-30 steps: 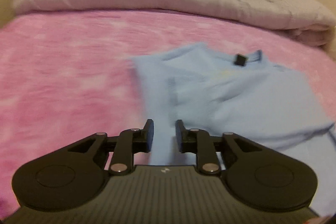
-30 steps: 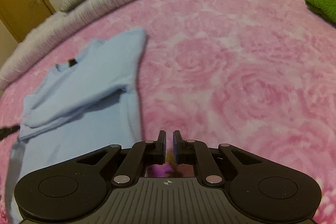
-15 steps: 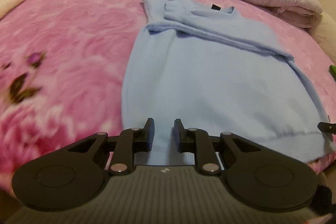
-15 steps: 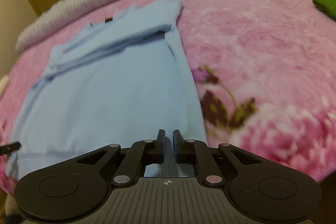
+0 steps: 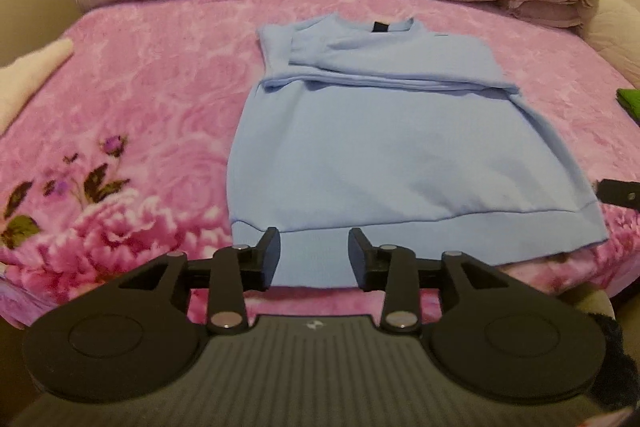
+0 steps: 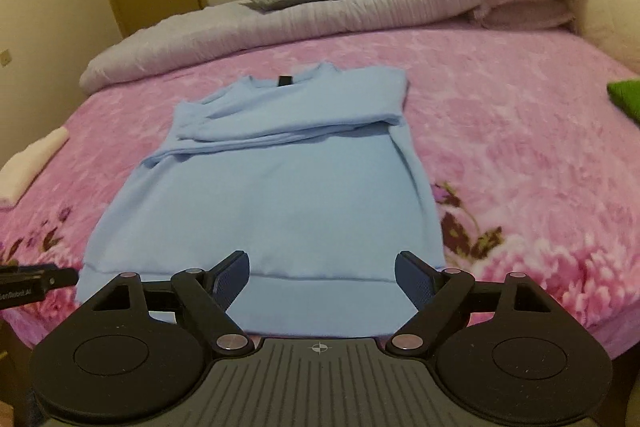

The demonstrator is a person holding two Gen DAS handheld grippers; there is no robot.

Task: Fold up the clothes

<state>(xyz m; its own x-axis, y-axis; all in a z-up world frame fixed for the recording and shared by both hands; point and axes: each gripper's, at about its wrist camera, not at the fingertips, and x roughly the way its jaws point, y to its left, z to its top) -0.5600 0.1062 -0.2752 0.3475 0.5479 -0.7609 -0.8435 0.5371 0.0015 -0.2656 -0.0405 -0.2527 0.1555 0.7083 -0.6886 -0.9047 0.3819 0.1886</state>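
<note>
Fingers apart on both my tools: left gripper (image 5: 314, 254) and right gripper (image 6: 322, 277) jaws opening, nothing between them, above the near hem of the light-blue sweater (image 5: 384, 147), lying flat, sleeves folded across, on the pink floral bedspread (image 5: 140, 99).

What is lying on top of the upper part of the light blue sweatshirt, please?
Its own sleeves are folded across the chest of the light blue sweatshirt, just below the collar. Nothing else rests on it. The chest under the sleeves is covered, so it cannot be seen.
</note>
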